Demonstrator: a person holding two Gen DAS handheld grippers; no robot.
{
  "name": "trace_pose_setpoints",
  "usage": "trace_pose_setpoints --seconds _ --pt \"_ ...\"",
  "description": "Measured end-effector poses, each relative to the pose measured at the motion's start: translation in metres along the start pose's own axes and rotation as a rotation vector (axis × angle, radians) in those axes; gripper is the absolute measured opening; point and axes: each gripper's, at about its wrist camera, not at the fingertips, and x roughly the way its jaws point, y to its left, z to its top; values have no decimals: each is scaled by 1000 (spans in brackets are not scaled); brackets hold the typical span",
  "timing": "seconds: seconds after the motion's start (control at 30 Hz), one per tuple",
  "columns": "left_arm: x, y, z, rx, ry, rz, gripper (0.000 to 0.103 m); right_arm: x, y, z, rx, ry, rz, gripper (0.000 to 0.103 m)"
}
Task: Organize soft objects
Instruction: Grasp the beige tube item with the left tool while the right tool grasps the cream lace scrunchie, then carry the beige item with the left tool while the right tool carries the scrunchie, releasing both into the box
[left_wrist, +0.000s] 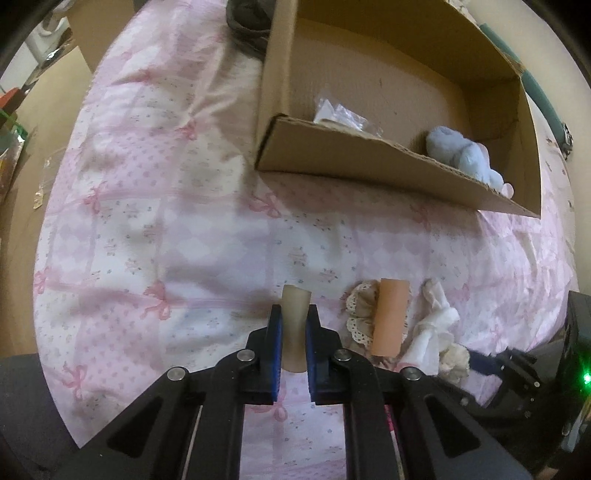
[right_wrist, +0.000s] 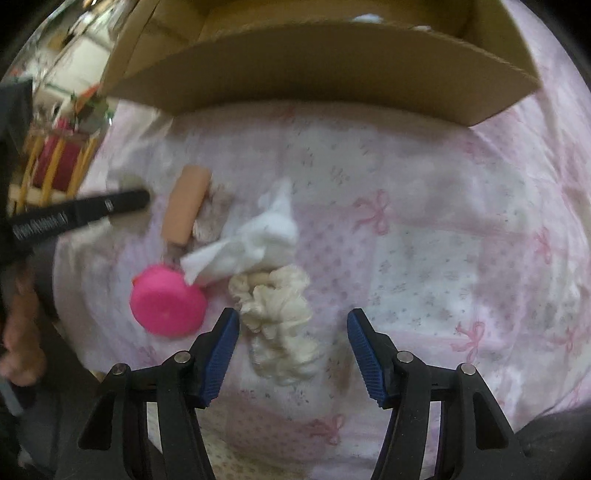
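Note:
My left gripper (left_wrist: 294, 314) is shut on a beige foam roll (left_wrist: 295, 317) above the pink bedspread. An orange foam roll (left_wrist: 391, 317) lies to its right on a lace scrunchie (left_wrist: 360, 310), beside a white cloth (left_wrist: 436, 325). My right gripper (right_wrist: 293, 321) is open, its jaws either side of a cream scrunchie (right_wrist: 280, 325). Beyond it lie the white cloth (right_wrist: 258, 240), a pink round pad (right_wrist: 168, 302) and the orange roll (right_wrist: 186, 206). A cardboard box (left_wrist: 369, 166) holds a blue plush toy (left_wrist: 461, 155) and a plastic bag (left_wrist: 340, 116).
The box's near wall (right_wrist: 325, 66) stands ahead of the right gripper. The left gripper's black finger (right_wrist: 81, 214) shows at the left of the right wrist view. A dark garment (left_wrist: 247, 22) lies behind the box. Clutter and a wooden floor (left_wrist: 22, 147) lie left of the bed.

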Motion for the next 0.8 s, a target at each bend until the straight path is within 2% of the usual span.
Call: trace_pose_setpoints --seconds 0.03,0.1,0.13,0.37,0.53,0.63,0.8 --pt "0 0 0 2 -2 4 10 0 2 -1 -7 0 0 42" --pt "-1 2 1 10 -2 7 10 -1 5 -3 -7 -14 7 24" --pt "0 1 1 13 -3 11 10 -4 5 -4 -2 -28 8 18" --pt "6 -15 -5 22 -20 36 10 -38 -3 -12 55 -111 77 17" --pt "1 -14 -7 13 -36 47 10 -42 -6 -15 72 -144 73 17" --pt "-14 -15 -9 11 -95 48 10 -58 -14 -11 74 -197 90 17" --pt "-47 -25 -14 38 -254 49 10 -97 -28 -8 107 -384 135 17"
